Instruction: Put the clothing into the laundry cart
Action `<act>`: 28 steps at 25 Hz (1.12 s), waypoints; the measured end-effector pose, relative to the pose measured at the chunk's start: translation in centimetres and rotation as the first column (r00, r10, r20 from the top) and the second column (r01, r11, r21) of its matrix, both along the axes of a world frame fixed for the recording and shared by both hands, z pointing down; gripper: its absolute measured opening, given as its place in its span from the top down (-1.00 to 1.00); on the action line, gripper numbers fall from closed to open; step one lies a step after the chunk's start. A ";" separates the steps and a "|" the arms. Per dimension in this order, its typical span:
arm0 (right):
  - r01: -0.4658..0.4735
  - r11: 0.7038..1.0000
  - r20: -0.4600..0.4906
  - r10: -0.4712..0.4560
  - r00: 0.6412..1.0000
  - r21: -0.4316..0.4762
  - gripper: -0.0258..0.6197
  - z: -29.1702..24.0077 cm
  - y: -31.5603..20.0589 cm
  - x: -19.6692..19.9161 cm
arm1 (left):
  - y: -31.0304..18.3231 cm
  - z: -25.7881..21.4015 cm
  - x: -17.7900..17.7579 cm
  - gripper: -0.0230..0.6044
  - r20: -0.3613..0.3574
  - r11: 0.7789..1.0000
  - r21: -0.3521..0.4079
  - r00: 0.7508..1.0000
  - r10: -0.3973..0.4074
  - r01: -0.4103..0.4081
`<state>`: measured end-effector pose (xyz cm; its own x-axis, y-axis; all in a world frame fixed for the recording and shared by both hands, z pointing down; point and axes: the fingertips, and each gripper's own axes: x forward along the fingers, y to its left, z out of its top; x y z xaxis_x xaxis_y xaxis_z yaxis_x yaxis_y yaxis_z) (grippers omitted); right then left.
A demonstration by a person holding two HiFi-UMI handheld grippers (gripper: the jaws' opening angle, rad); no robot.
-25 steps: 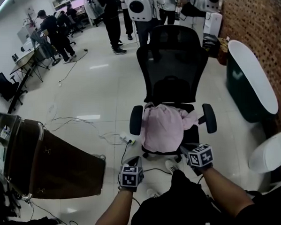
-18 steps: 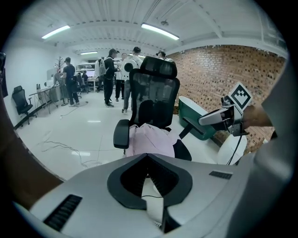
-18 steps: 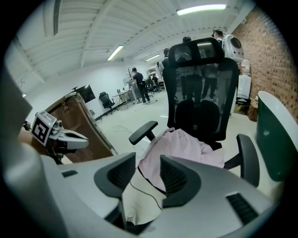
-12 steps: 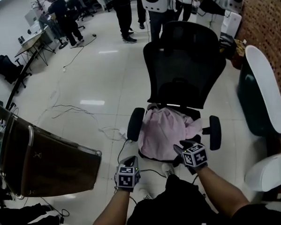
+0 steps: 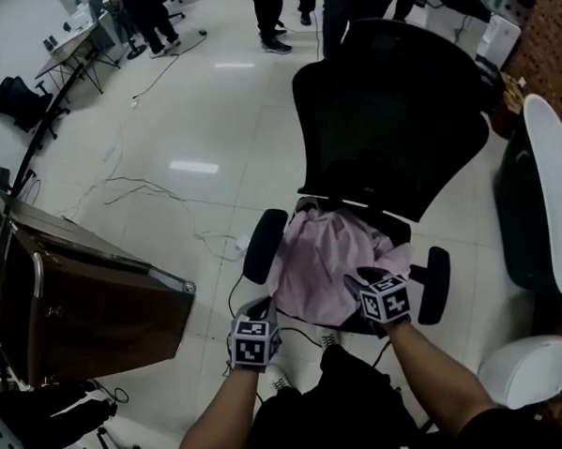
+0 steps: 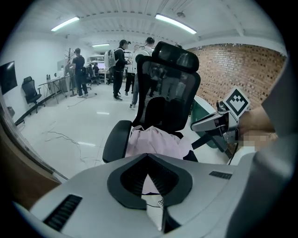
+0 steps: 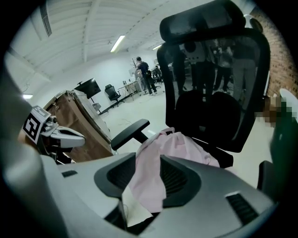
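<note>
A pink garment (image 5: 326, 268) lies crumpled on the seat of a black office chair (image 5: 388, 110). My right gripper (image 5: 359, 282) is at the garment's near edge. In the right gripper view a fold of the pink cloth (image 7: 149, 181) hangs between the jaws, which stand apart; I see no pad pressing on it. My left gripper (image 5: 259, 314) hovers low by the chair's left front, short of the garment (image 6: 153, 144), its jaws shut on nothing. The brown laundry cart (image 5: 88, 313) stands on the floor at the left, about a step from the chair.
The chair's armrests (image 5: 263, 243) flank the seat. A dark tub with a white rim (image 5: 543, 196) and a white rounded object (image 5: 524, 370) stand at the right. Cables (image 5: 157, 192) trail over the floor. Several people (image 5: 270, 13) stand behind the chair. Dark clothing (image 5: 46, 409) lies below the cart.
The view has closed in on the chair. Both grippers have moved forward, and the right one has reached the near edge of the pink garment.
</note>
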<state>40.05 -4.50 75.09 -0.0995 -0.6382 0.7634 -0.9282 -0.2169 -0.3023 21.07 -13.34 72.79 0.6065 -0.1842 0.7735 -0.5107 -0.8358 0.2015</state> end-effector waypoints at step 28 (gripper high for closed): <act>0.106 0.993 -0.039 -0.108 0.993 -0.057 -0.08 13.3 -12.2 12.8 | -3.6 10.2 12.1 0.93 0.085 0.991 -0.098 0.993 -0.083 0.091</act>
<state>52.87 -16.72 88.37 -0.1324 -0.5831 0.8016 -0.9586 -0.1305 -0.2533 33.13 -16.91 83.02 0.5268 -0.1521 0.8363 -0.5988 -0.7647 0.2381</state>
